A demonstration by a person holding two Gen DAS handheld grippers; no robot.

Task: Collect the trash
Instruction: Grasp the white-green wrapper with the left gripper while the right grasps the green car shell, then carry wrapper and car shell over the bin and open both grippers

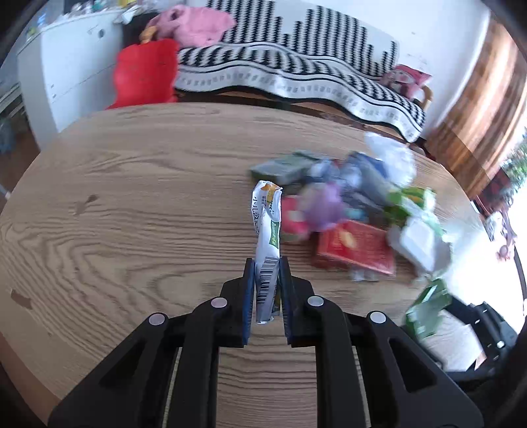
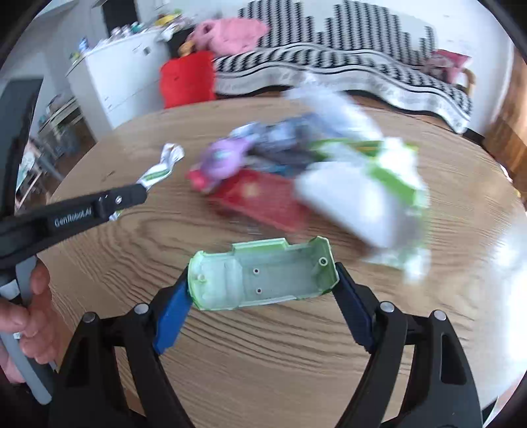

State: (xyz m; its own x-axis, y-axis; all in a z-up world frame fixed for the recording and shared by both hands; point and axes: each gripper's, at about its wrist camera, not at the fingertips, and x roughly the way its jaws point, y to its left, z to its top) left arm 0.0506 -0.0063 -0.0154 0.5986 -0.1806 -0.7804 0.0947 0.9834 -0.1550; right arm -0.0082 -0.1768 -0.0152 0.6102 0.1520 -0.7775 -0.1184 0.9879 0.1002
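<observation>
My left gripper (image 1: pixel 266 263) is shut on a white and green snack wrapper (image 1: pixel 267 230) and holds it above the round wooden table (image 1: pixel 131 197). The wrapper also shows in the right wrist view (image 2: pixel 161 168), held by the left gripper (image 2: pixel 145 191). My right gripper (image 2: pixel 263 280) is shut on a pale green plastic toy-car shell (image 2: pixel 263 273), held lengthwise between the jaws above the table (image 2: pixel 263 345). A blurred pile of trash (image 1: pixel 355 210) lies right of the wrapper: a red box (image 1: pixel 355 247), a purple item (image 1: pixel 324 204), white and green packets. The pile (image 2: pixel 313 171) lies beyond the shell.
A sofa with a black and white throw (image 1: pixel 296 66) stands behind the table, with a red cushion (image 1: pixel 145 72) and pink cloth (image 1: pixel 194 23). A white cabinet (image 1: pixel 66 66) is at the left. A wooden door (image 1: pixel 487 98) is at the right.
</observation>
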